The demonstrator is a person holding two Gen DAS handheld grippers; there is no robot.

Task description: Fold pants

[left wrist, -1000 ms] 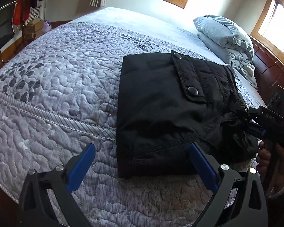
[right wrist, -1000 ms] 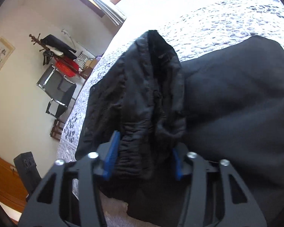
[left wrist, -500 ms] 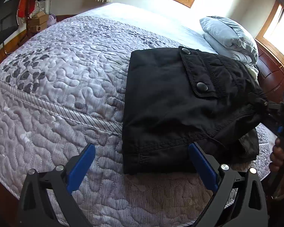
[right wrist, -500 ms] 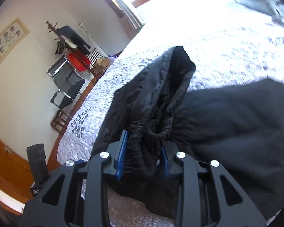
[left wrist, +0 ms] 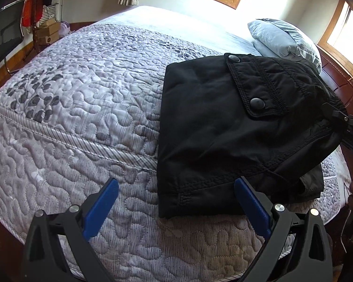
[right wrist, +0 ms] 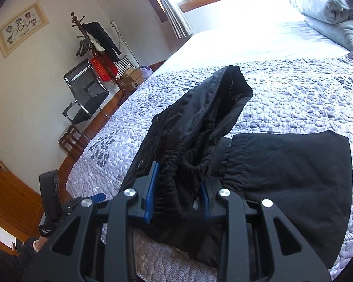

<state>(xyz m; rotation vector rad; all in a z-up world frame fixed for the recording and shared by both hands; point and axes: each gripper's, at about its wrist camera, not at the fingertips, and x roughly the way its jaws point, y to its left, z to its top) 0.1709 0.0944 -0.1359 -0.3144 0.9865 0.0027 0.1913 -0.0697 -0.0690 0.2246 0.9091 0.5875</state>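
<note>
Only right view: right tool (right wrist: 178,188) clenching pants (right wrist: 282,176) waistband | left tool (left wrist: 176,206) released

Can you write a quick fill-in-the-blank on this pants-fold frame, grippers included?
1. The right gripper is shut on the gathered ____ of the black pants.
2. The left gripper has its jaws ____ with nothing between them.
3. The pants lie on a quilted ____.
4. The pocket flap shows ____ round snaps.

Missing words: waistband; open; bedspread; two
</note>
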